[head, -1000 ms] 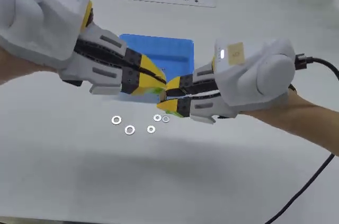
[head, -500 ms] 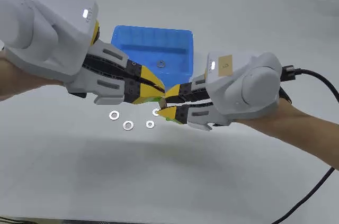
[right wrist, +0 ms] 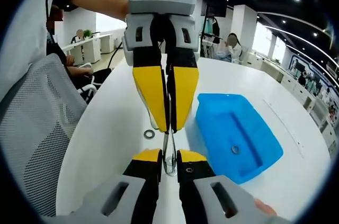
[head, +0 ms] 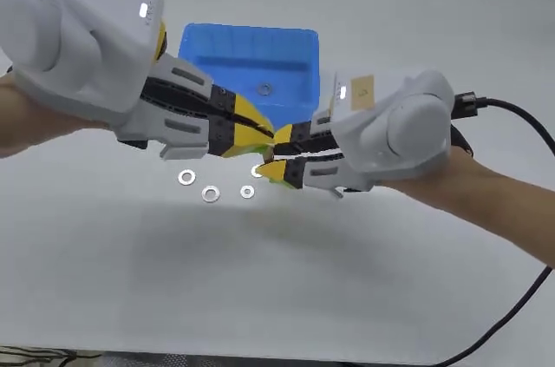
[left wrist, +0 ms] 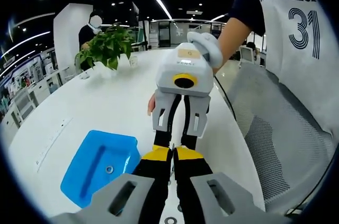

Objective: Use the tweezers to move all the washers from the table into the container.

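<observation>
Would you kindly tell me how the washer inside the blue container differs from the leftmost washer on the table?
The washer in the container lies alone on the floor of the blue container; the leftmost table washer lies on the white table with other washers nearby. The first is already delivered; the second is not yet moved. Both are small metal rings lying flat.

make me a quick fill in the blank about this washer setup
The container is ___ in colour. Inside it lies exactly ___ washer. The other washers lie on the white ___. The left gripper and right gripper meet tip to tip, with the thin metal ___ between them.
Missing words: blue; one; table; tweezers
</observation>
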A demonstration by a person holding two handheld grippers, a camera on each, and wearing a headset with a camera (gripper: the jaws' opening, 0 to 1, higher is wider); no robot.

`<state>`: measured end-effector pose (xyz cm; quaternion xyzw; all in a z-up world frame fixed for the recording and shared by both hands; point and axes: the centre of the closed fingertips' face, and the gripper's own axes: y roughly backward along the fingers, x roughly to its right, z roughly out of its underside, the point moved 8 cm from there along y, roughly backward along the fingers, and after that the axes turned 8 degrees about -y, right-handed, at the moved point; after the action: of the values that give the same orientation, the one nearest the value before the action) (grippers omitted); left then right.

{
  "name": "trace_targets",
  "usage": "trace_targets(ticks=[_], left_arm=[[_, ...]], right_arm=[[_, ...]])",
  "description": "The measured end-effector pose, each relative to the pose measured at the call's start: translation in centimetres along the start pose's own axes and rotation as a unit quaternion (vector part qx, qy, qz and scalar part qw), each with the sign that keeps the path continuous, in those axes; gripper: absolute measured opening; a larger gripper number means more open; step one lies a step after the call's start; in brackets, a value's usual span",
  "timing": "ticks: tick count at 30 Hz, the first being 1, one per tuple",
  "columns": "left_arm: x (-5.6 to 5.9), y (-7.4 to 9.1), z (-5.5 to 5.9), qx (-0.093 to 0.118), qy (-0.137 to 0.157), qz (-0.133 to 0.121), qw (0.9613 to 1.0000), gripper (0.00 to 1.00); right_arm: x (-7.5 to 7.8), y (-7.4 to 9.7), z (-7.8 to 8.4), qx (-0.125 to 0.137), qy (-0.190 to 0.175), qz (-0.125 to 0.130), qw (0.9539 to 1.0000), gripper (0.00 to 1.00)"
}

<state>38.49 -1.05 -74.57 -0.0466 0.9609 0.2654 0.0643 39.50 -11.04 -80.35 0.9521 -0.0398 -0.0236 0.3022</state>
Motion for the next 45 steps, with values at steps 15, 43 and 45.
trace_targets(ticks=[15, 43, 45], left_arm=[[-0.5, 0.1, 0.3, -0.011, 0.024, 0.008, 0.9996, 0.06], [-1.3, 4.3, -4.1, 0.016, -0.010, -0.001, 0.9998, 0.06], [-1.8, 4.7, -4.6, 0.016, -0.018, -0.005, 0.9997, 0.06]], right_arm=[[0.0, 0.0, 0.4, -0.007, -0.010, -0.002, 0.9999, 0.11], [-0.1, 3.4, -5.0, 0.026, 0.038, 0.005, 0.9989, 0.11], [0.5, 3.6, -5.8, 0.026, 0.044, 0.009, 0.9986, 0.11]])
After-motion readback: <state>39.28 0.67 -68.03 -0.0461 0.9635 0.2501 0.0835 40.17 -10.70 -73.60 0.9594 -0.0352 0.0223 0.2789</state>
